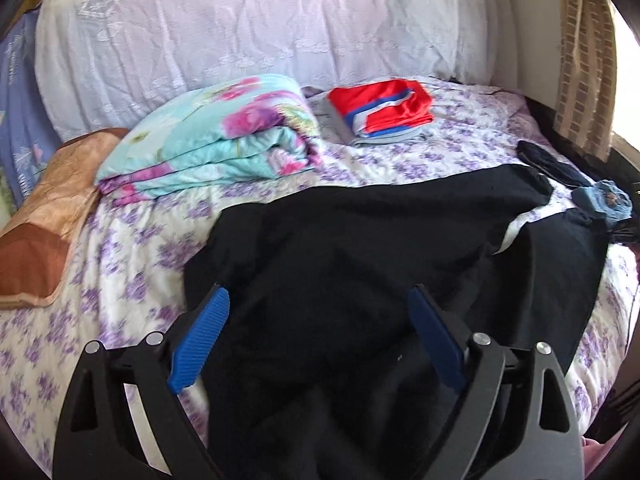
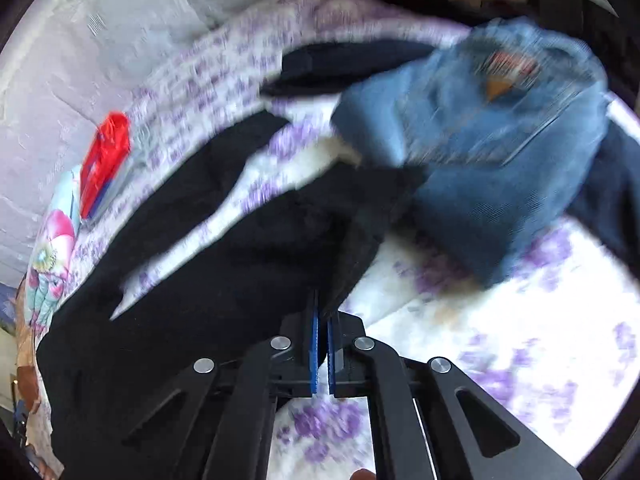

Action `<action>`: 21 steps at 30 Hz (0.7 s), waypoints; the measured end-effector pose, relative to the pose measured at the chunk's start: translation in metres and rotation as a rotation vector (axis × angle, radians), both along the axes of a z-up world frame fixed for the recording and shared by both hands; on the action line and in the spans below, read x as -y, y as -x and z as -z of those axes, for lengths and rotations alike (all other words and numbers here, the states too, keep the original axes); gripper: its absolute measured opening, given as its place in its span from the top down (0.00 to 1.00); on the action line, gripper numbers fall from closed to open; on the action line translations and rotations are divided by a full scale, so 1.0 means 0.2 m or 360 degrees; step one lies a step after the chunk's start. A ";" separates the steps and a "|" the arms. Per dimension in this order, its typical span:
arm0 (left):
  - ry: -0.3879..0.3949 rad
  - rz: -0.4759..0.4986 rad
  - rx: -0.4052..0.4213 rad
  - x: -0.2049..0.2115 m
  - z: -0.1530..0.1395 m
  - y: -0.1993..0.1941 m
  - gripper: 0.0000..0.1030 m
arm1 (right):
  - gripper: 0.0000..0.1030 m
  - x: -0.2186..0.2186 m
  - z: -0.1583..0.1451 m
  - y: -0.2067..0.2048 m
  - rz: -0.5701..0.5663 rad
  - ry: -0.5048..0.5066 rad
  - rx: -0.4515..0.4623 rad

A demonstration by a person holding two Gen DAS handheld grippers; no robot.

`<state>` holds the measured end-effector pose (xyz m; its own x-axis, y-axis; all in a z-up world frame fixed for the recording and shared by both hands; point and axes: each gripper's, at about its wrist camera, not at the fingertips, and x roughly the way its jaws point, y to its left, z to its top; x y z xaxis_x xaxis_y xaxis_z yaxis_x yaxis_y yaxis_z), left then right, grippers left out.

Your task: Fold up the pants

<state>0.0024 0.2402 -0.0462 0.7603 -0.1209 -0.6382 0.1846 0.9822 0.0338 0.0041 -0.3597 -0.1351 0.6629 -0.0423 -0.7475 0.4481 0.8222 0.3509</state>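
Pinching the black pants (image 2: 240, 248), the right hand-held gripper (image 2: 321, 312) is clamped; the left hand-held gripper (image 1: 316, 300) gapes wide, empty.

My left wrist camera looks down across the bed (image 1: 120, 280) toward the headboard end; my right sits closer, tilted over the jeans (image 2: 500, 152). Both share the black pants (image 1: 340, 264) and red garment (image 1: 380, 106).

Left tool (image 1: 318, 312): black angular linkage arms with triangular cut-outs, round silver pivot pins, two ribbed blue rubber finger pads (image 1: 200, 340). Right tool (image 2: 321, 312): same black linkage frame with slotted cut-outs, four silver pins, same blue ribbed pads (image 2: 314, 356). No cables or markings visible.
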 end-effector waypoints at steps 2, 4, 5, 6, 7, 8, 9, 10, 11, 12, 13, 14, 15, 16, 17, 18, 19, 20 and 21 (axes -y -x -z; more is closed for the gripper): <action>0.0015 -0.0034 -0.0005 -0.04 -0.01 0.04 0.14 | 0.97 0.02 -0.08 0.12 0.0024 0.0021 0.0063; 0.0034 -0.0064 -0.0008 -0.07 0.00 0.07 0.14 | 0.96 0.03 -0.11 0.21 0.0099 0.0124 0.0041; 0.0055 -0.0085 -0.0023 -0.09 0.01 0.08 0.14 | 0.96 0.04 -0.09 0.25 0.0120 0.0149 0.0009; 0.0067 -0.0096 -0.0037 -0.10 0.02 0.08 0.14 | 0.96 0.05 -0.06 0.28 0.0116 0.0141 -0.0029; 0.0078 -0.0102 -0.0049 -0.11 0.03 0.08 0.14 | 0.91 0.07 0.01 0.30 0.0093 0.0100 -0.0101; 0.0091 -0.0110 -0.0068 -0.11 0.05 0.08 0.14 | 0.85 0.08 0.05 0.31 0.0091 0.0084 -0.0164; 0.0094 -0.0119 -0.0086 -0.11 0.06 0.08 0.14 | 0.68 0.10 0.10 0.33 0.0101 0.0076 -0.0232; 0.0091 -0.0126 -0.0102 -0.11 0.08 0.09 0.14 | 0.63 0.12 0.09 0.37 0.0111 0.0063 -0.0218; 0.0086 -0.0127 -0.0115 -0.11 0.09 0.09 0.14 | 0.59 0.14 0.07 0.41 0.0138 0.0055 -0.0198; 0.0075 -0.0129 -0.0123 -0.10 0.10 0.10 0.14 | 0.49 0.15 0.03 0.45 0.0188 0.0064 -0.0182; 0.0065 -0.0133 -0.0126 -0.10 0.11 0.10 0.14 | 0.46 0.15 -0.02 0.49 0.0247 0.0101 -0.0136; 0.0039 -0.0150 -0.0124 -0.10 0.12 0.11 0.14 | 0.46 0.13 -0.07 0.50 0.0265 0.0150 -0.0097; 0.0004 -0.0194 -0.0119 -0.11 0.14 0.12 0.13 | 0.46 0.09 -0.12 0.51 0.0238 0.0215 -0.0052; -0.0010 -0.0225 -0.0125 -0.12 0.15 0.12 0.11 | 0.45 0.03 -0.17 0.49 0.0177 0.0267 -0.0004; -0.0020 -0.0283 -0.0146 -0.15 0.17 0.12 0.11 | 0.44 -0.04 -0.21 0.48 0.0095 0.0309 0.0045; -0.0008 -0.0325 -0.0169 -0.18 0.18 0.12 0.11 | 0.41 -0.13 -0.23 0.45 -0.0003 0.0342 0.0089; 0.0028 -0.0366 -0.0199 -0.22 0.20 0.12 0.11 | 0.40 -0.26 -0.26 0.40 -0.0168 0.0380 0.0145; 0.0070 -0.0407 -0.0233 -0.26 0.22 0.13 0.11 | 0.40 -0.37 -0.27 0.35 -0.0306 0.0413 0.0178; 0.0109 -0.0449 -0.0267 -0.31 0.23 0.14 0.11 | 0.40 -0.54 -0.28 0.30 -0.0512 0.0465 0.0223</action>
